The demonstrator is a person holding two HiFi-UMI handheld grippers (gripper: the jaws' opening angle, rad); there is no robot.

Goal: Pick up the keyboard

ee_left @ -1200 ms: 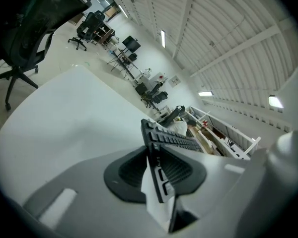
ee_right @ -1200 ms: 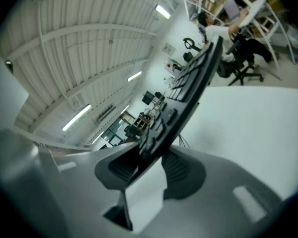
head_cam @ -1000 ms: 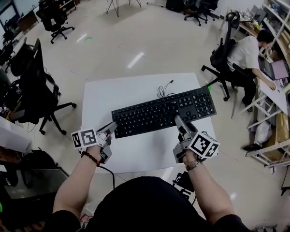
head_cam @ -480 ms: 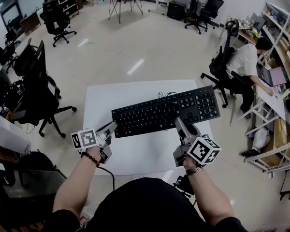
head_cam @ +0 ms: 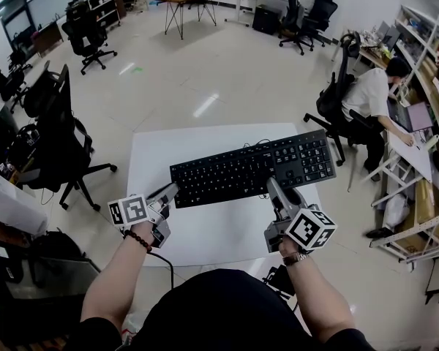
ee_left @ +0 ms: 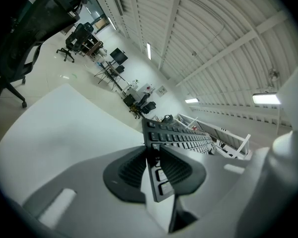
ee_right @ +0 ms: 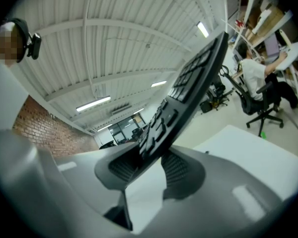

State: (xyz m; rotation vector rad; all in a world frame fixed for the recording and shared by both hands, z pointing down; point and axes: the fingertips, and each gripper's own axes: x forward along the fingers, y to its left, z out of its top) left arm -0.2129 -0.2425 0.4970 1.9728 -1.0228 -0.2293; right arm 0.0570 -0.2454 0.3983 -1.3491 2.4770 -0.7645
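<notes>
A black full-size keyboard (head_cam: pixel 249 168) hangs a little above the white table (head_cam: pixel 205 232), its right end tilted away from me. My left gripper (head_cam: pixel 170 194) is shut on its near left corner, and my right gripper (head_cam: pixel 273 185) is shut on its near edge below the number pad. In the left gripper view the keyboard (ee_left: pixel 179 138) runs edge-on between the ribbed pads of that gripper (ee_left: pixel 154 170). The right gripper view shows the keyboard (ee_right: pixel 188 88) slanting up from the pads of that gripper (ee_right: pixel 149 165). Its thin cable (head_cam: pixel 252 143) trails onto the table behind it.
A black office chair (head_cam: pixel 58 137) stands close to the table's left side. A person (head_cam: pixel 369 93) sits on another chair at a desk (head_cam: pixel 417 141) to the right. More chairs and tables stand far back across the pale floor.
Both grippers have risen with the keyboard between them, so it has come up off the table. Both wrists have rolled a little. The grips are unchanged.
</notes>
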